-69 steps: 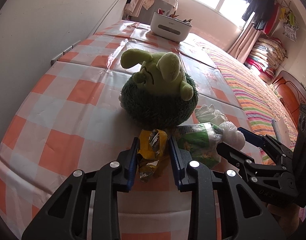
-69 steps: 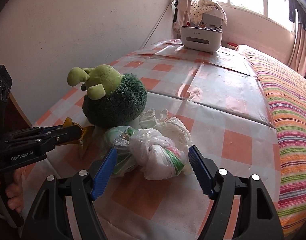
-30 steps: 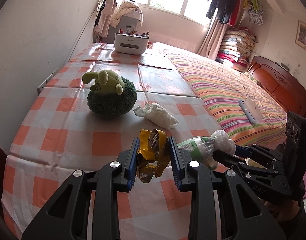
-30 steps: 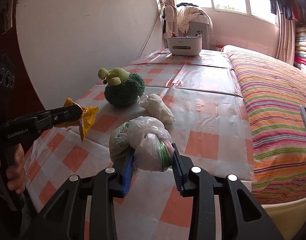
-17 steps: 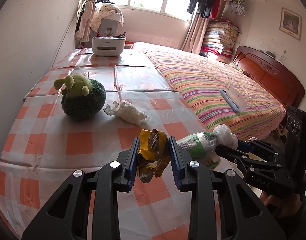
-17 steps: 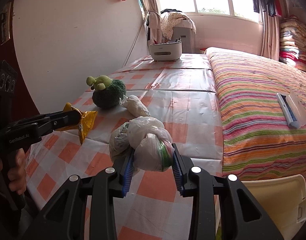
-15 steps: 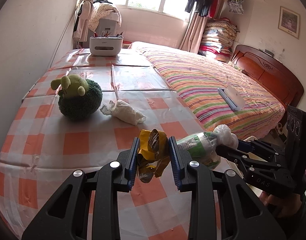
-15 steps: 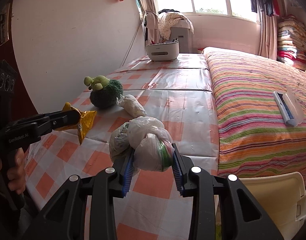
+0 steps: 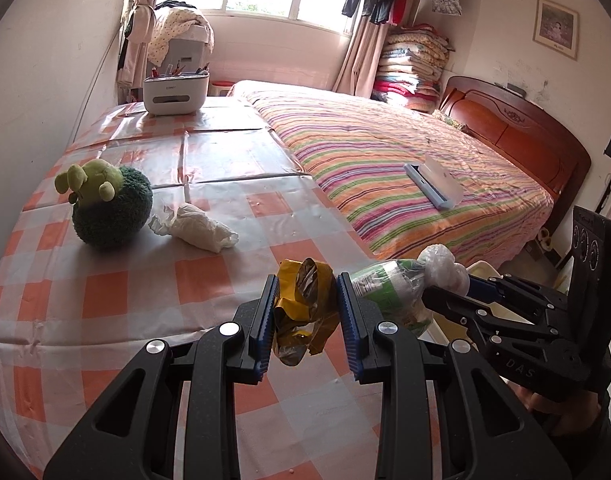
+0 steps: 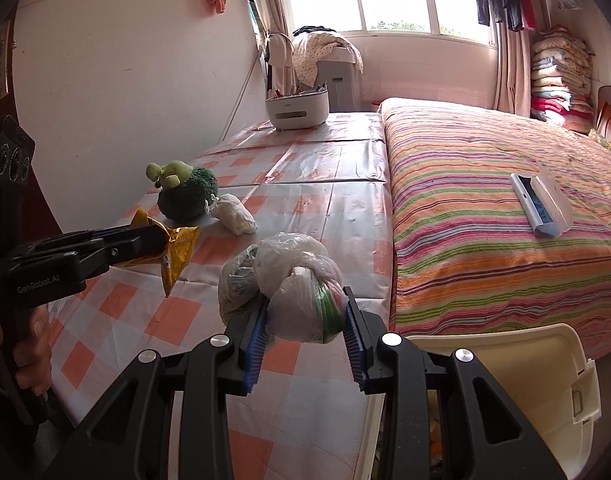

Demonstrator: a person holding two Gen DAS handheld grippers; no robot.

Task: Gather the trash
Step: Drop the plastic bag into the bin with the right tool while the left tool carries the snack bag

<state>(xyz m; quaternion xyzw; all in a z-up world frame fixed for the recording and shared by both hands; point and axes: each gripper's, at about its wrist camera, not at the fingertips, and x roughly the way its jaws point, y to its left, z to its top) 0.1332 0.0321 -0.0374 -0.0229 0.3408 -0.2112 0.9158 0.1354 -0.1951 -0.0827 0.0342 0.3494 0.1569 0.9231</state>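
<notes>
My left gripper [image 9: 305,312] is shut on a crumpled yellow snack wrapper [image 9: 301,308], held above the checked table's near edge. To its right, my right gripper [image 10: 303,316] is shut on a knotted clear plastic bag of trash [image 10: 293,280]; the same bag [image 9: 401,284] shows in the left wrist view, and the wrapper [image 10: 173,248] shows at the left of the right wrist view. A crumpled white tissue wad [image 9: 201,230] still lies on the orange-checked tablecloth [image 9: 105,300] beside the green plush toy [image 9: 107,200]. A cream bin with its lid up [image 10: 501,364] stands below my right gripper, off the table's corner.
A white caddy with pens [image 9: 175,92] sits at the table's far end by the wall. The striped bed [image 9: 405,168] runs along the table's right side, with a white and blue case [image 9: 433,184] on it. A person's hand [image 10: 29,344] holds the left gripper's handle.
Both grippers lifted their trash off the table and drew back toward its near right corner. The plush and tissue now lie farther away, and the bin has come into view.
</notes>
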